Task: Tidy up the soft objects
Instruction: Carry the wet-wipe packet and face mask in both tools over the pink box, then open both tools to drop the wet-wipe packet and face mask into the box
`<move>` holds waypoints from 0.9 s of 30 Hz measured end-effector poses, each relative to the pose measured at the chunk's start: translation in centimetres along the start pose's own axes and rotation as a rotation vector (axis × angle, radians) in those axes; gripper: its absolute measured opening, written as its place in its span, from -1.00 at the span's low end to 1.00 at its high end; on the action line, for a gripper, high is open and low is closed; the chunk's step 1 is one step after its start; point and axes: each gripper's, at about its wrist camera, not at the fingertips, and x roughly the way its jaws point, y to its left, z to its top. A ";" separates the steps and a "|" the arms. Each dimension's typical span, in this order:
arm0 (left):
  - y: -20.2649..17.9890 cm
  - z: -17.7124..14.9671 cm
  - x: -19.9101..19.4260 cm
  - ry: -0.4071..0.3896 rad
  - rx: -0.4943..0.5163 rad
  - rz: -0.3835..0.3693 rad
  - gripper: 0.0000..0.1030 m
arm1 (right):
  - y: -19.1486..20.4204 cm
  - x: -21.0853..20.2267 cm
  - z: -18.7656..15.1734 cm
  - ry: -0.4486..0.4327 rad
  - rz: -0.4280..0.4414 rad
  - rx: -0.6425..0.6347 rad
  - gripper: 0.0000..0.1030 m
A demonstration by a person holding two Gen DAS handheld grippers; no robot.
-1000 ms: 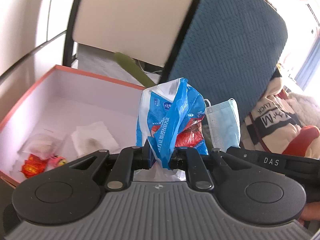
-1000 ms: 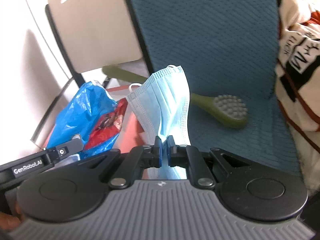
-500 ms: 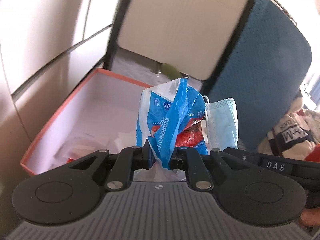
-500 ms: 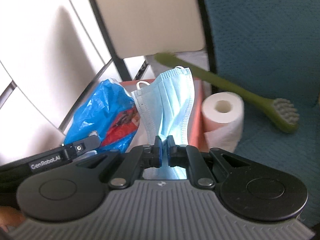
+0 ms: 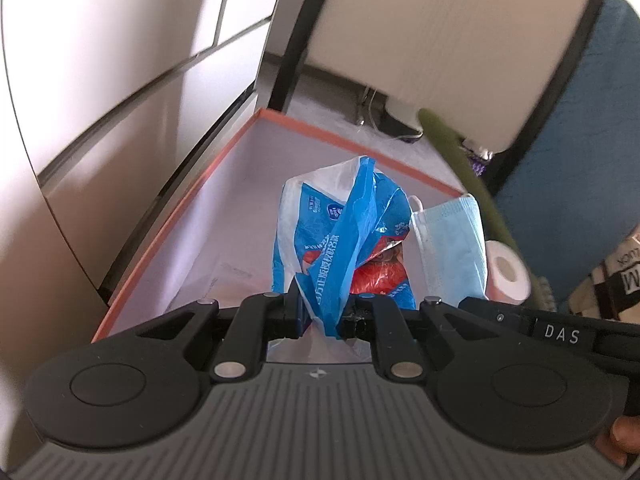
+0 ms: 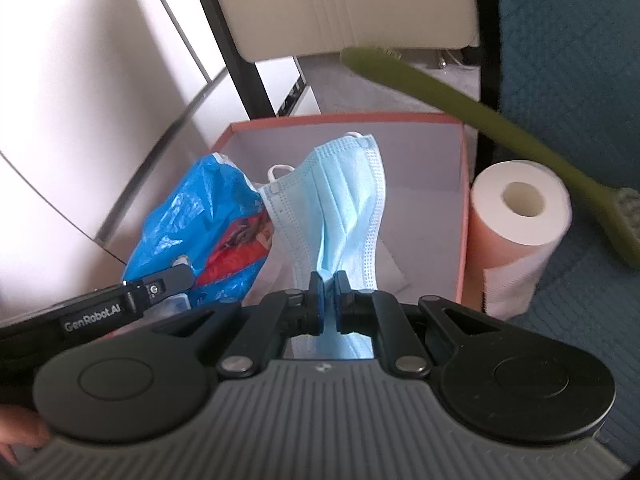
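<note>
My left gripper [image 5: 325, 312] is shut on a crumpled blue and white plastic bag [image 5: 344, 236] with a red packet inside. The bag hangs over an orange-rimmed box [image 5: 256, 124] with a white inside. My right gripper [image 6: 328, 300] is shut on a light blue face mask [image 6: 340, 208], held up over the same box [image 6: 464, 184]. In the left wrist view the mask [image 5: 452, 240] hangs just right of the bag. The right wrist view shows the bag [image 6: 200, 224] left of the mask, with the left gripper's finger below it.
A toilet paper roll [image 6: 520, 220] stands against the box's right wall on a blue quilted seat [image 6: 580, 288]. A green long-handled brush [image 6: 460, 104] lies across above the roll. A beige chair back [image 5: 440, 20] stands behind the box; a white panelled wall [image 5: 100, 60] runs along the left.
Both grippers have swung left, away from the blue seat, and now hold the bag and the mask over the box. The toilet roll has come into view.
</note>
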 end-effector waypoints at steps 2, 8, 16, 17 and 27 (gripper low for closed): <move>0.6 0.2 1.1 0.017 0.000 0.002 -0.70 | 0.3 1.3 0.5 0.015 -0.007 -0.004 -0.82; 1.7 0.8 4.1 0.048 -0.009 0.000 -0.70 | 0.4 4.9 1.7 0.046 -0.040 -0.021 -0.80; 2.3 1.1 6.3 0.083 -0.014 0.000 -0.69 | -0.6 7.0 2.1 0.058 -0.055 0.013 -0.78; 2.3 1.1 6.3 0.083 -0.018 0.001 -0.69 | -0.6 7.1 2.2 0.058 -0.056 0.012 -0.77; 2.0 1.3 4.0 0.068 -0.017 0.016 -0.15 | -0.5 5.2 2.7 0.039 -0.031 0.021 -0.17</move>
